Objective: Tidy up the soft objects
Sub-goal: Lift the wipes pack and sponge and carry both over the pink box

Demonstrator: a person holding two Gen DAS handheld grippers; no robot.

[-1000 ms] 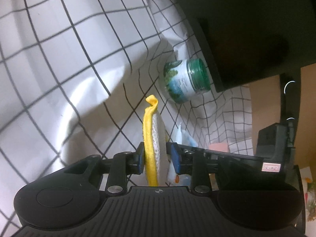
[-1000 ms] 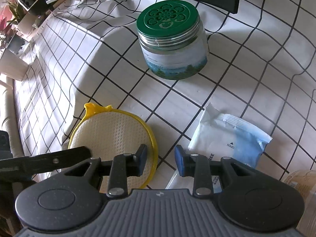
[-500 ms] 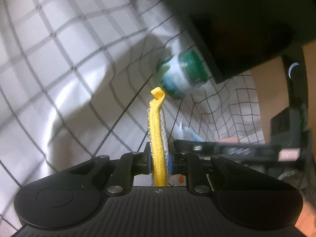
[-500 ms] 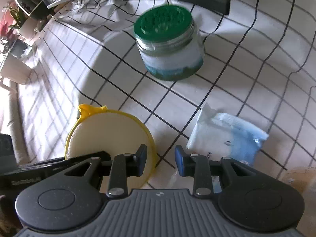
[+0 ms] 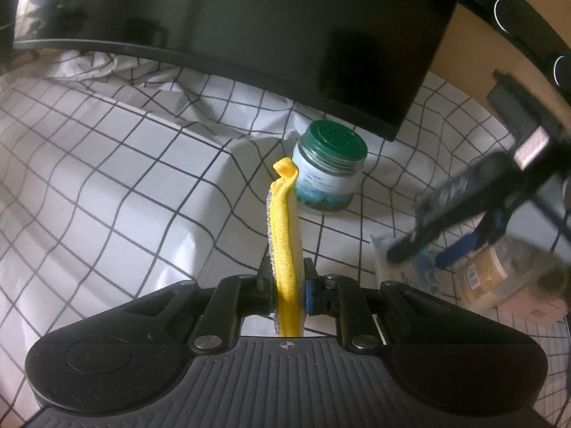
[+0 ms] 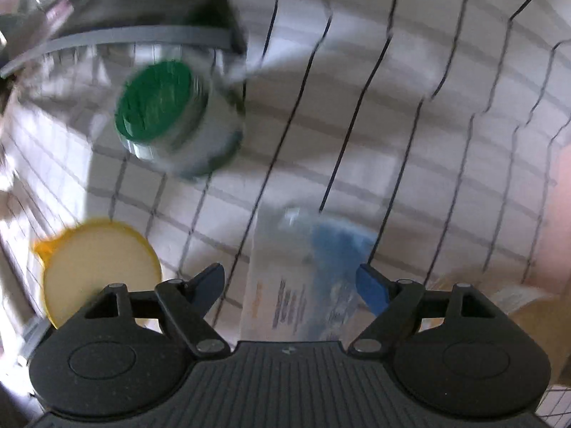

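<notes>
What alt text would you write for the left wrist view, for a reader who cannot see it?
The left gripper is shut on a round yellow-edged sponge pad, held edge-on above a white black-grid cloth. Behind it stands a green-lidded clear jar; at right, the blurred right gripper hovers over a small white-blue packet.

Both tongs [image 5: 288, 287] [image 6: 291, 287] are matte black: ribbed housing with a small crosshair mark, round domed side lobes, silver pivot screws, blue pads [image 6: 371, 287].
</notes>
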